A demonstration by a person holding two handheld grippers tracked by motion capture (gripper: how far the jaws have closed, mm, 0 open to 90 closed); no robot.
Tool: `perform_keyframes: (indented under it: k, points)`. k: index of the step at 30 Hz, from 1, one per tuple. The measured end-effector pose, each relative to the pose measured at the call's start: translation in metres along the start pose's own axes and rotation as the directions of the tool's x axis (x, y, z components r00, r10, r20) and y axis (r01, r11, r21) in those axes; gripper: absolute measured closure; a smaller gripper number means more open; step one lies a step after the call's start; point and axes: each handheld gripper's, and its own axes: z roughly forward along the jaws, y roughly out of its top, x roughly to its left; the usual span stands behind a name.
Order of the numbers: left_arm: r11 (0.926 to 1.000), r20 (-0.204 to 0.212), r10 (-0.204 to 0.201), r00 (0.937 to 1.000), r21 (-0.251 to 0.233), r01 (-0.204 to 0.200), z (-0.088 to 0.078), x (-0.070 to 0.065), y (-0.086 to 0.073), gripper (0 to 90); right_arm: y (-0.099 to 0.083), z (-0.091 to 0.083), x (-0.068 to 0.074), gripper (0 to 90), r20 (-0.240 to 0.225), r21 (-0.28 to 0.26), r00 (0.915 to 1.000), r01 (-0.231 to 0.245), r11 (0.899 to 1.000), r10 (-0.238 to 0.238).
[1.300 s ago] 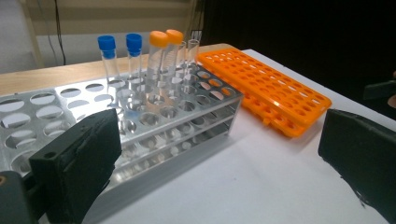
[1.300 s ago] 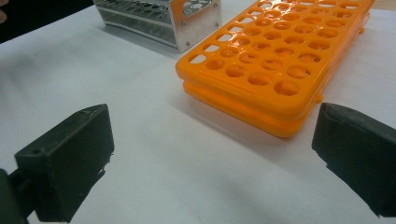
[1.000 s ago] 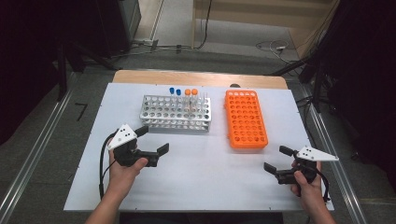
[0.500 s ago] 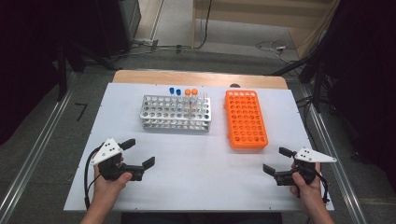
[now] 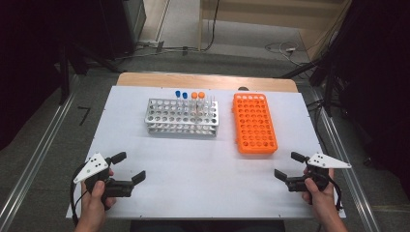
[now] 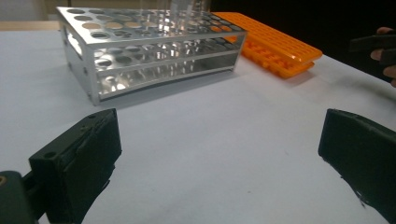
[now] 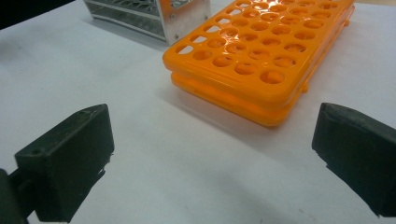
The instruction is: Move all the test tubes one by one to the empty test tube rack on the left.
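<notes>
Lying beyond fingers (image 7: pixel 70 158): orange rack (image 7: pixel 261 51).

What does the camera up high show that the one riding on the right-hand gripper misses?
From the high view alone: both hands, the left gripper, and the blue- and orange-capped tubes standing at the back of the metal rack. From the right gripper view alone: a close look into the orange rack's empty holes, framed by its own wide-apart jaws. Shared: the orange rack, a corner of the metal rack, the white table and the right gripper.
</notes>
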Motion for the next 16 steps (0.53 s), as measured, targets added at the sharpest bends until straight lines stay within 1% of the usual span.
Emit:
perform_keyframes:
  k: [1, 4, 10, 13, 16]
  points:
    - [0.9999, -0.002, -0.007, 1.0, -0.01, 0.007, -0.0004, 0.0017, 0.0008, 0.0, -0.0004, 0.0, -0.0007, 0.0, 0.002, 0.002, 1.0, -0.006, 1.0, 0.006]
    - [0.9998, -0.01, -0.009, 0.9999, -0.018, 0.009, 0.0007, 0.0047, 0.0017, 0.0, -0.0011, 0.0008, -0.0025, 0.0, -0.003, 0.0, 0.9999, -0.013, 1.0, 0.013]
    - [0.9997, -0.018, -0.01, 0.9998, -0.021, 0.009, 0.0009, 0.0076, 0.0025, 0.0, -0.0012, 0.0023, -0.0007, 0.0, -0.003, 0.007, 1.0, -0.006, 1.0, 0.006]
    - [0.9998, -0.022, -0.009, 0.9997, -0.019, 0.008, 0.0017, 0.0072, 0.0027, 0.0, -0.0013, 0.0012, 0.0, 0.0, -0.006, 0.005, 1.0, -0.002, 1.0, 0.002]
    - [0.9999, -0.017, -0.014, 0.9998, -0.007, 0.013, 0.0045, 0.0072, 0.0028, 0.0, -0.0011, -0.0002, 0.0006, 0.0, -0.008, 0.007, 0.9999, -0.007, 1.0, 0.007]
